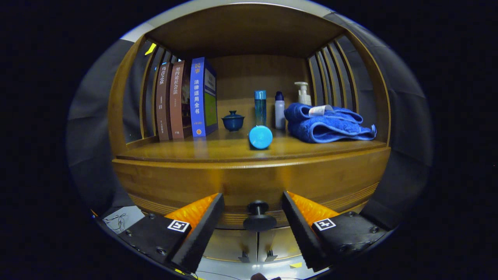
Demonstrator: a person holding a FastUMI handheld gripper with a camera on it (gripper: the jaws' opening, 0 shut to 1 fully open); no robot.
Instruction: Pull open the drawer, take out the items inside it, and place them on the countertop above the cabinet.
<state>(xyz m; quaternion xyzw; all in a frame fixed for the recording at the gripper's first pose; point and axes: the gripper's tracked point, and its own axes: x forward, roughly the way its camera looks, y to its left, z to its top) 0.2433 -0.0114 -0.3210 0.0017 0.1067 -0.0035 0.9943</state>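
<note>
Between your gripper's (253,202) fingers sat the dark round drawer knob (258,217), with the jaws spread wide and clear gaps on both sides, so nothing was gripped. The knob stuck out from the wooden drawer front (249,182), which looked closed, flush under the countertop (218,147) edge. Contents of the drawer were hidden, can't tell what was inside. Beyond the fingers, on the countertop, a blue cylindrical bottle (260,137) lay on its side near the front edge, its round end facing you. Behind it stood a tall clear-blue bottle (260,107), and just beside that a small white bottle with a dark cap (279,110). A dark blue lidded teacup (233,120) sat between the bottles and three upright books (183,101). On the other side a folded blue towel (327,124) lay with a pump bottle (303,93) standing behind it. Below the drawer, pale cabinet doors (233,243) showed between your fingers.
</note>
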